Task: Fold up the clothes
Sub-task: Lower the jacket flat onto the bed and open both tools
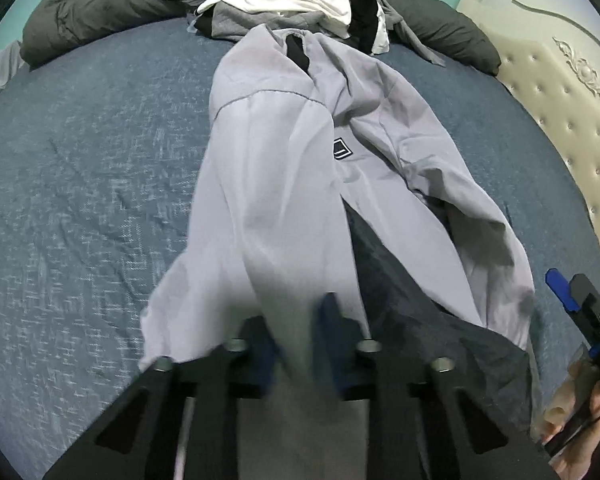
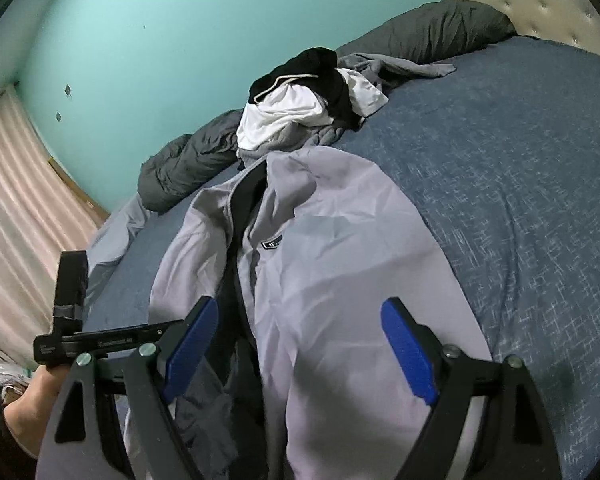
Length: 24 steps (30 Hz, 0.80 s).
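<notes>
A pale grey jacket [image 1: 268,168] is spread lengthwise on the bed [image 1: 80,168], its near hem pinched in the left tongs [image 1: 296,332], apparently for pulling it flat. The right tongs [image 2: 300,348] are held spread wide above it, gripping nothing.

Dim, cool indoor light; heavy fisheye bending, dark corners, blurred foreground.

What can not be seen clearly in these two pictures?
- Left claw grip: left wrist view, blurred, jacket fabric covers the pads.
- Jacket hem: both views, cut off by the bottom edge.
- Chest label text: too small.
- Clothes pile: single garments overlap, uncountable.
</notes>
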{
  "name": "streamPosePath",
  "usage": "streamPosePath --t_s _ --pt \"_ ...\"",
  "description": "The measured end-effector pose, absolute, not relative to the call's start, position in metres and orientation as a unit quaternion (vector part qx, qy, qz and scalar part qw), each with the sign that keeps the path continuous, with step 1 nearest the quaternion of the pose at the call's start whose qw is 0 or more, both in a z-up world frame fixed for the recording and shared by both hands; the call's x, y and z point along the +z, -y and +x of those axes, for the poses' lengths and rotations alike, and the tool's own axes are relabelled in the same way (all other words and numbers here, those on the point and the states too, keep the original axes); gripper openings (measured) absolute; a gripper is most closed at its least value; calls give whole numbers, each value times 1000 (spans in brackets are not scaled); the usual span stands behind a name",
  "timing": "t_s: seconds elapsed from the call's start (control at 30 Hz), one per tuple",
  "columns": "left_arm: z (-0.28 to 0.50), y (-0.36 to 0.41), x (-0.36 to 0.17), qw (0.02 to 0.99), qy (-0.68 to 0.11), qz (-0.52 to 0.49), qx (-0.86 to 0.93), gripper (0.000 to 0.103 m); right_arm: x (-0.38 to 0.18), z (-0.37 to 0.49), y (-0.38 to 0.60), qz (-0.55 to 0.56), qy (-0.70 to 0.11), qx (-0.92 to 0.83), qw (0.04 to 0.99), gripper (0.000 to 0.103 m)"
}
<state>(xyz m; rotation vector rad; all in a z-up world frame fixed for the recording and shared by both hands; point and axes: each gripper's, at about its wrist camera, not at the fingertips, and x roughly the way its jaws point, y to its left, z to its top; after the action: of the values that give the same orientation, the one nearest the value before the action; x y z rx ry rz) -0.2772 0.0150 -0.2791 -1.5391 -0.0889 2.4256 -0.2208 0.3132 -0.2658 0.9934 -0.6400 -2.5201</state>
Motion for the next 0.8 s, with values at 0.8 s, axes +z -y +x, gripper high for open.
streamPosePath --t_s 0.8 --pt "-390 162 -218 -24 -2 -507 862 1 -279 -231 -315 352 225 -893 169 85"
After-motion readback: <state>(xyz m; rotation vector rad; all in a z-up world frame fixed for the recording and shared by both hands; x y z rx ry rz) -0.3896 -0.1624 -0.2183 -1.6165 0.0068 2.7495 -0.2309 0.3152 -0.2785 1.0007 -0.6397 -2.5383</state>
